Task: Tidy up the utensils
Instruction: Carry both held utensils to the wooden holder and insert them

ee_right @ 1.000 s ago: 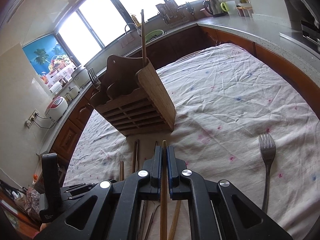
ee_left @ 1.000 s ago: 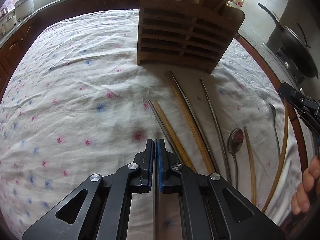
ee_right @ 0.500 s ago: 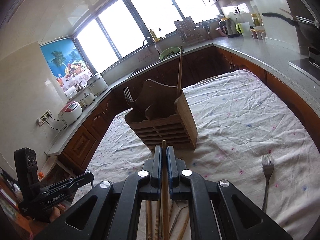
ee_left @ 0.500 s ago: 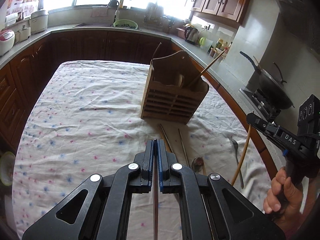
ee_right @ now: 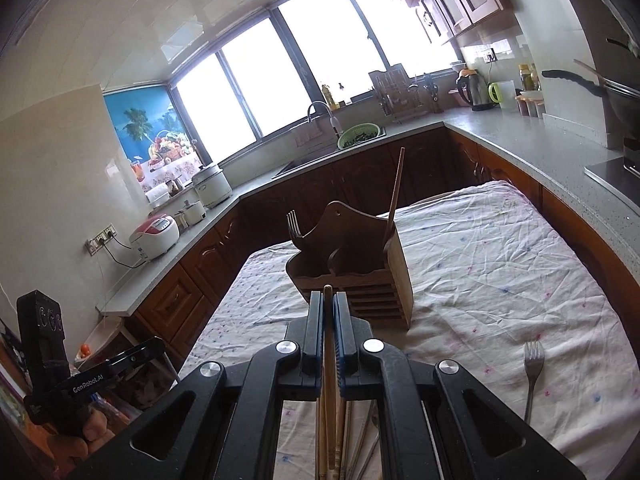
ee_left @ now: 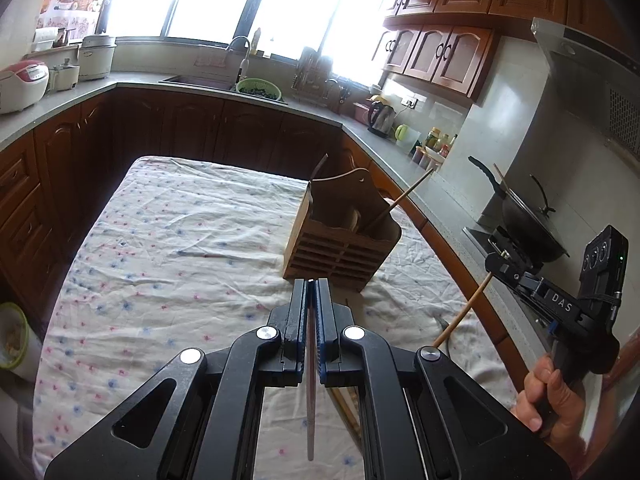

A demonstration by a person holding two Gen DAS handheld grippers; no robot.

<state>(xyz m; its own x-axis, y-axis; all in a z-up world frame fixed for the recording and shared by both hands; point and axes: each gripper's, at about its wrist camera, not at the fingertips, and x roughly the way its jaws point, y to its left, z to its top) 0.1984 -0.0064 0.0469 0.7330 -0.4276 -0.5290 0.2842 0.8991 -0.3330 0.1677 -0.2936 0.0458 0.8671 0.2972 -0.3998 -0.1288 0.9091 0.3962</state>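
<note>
A wooden utensil holder (ee_left: 340,240) stands on the floral tablecloth (ee_left: 168,248); it also shows in the right wrist view (ee_right: 356,276), with a fork (ee_right: 294,226) and a wooden chopstick (ee_right: 394,196) upright in it. My left gripper (ee_left: 311,286) is shut on a metal chopstick (ee_left: 310,380), raised in front of the holder. My right gripper (ee_right: 328,300) is shut on a wooden chopstick (ee_right: 329,380), also raised, and shows in the left wrist view (ee_left: 520,272) with its chopstick (ee_left: 464,312).
A loose fork (ee_right: 532,372) lies on the cloth at the right. Several chopsticks and utensils (ee_right: 352,448) lie under my right gripper. A wok (ee_left: 528,220) sits on the stove at the right. Counters and dark cabinets (ee_left: 60,168) ring the table.
Both grippers have lifted up and back from the cloth, each with its chopstick, and now look down on the holder from higher and farther away.
</note>
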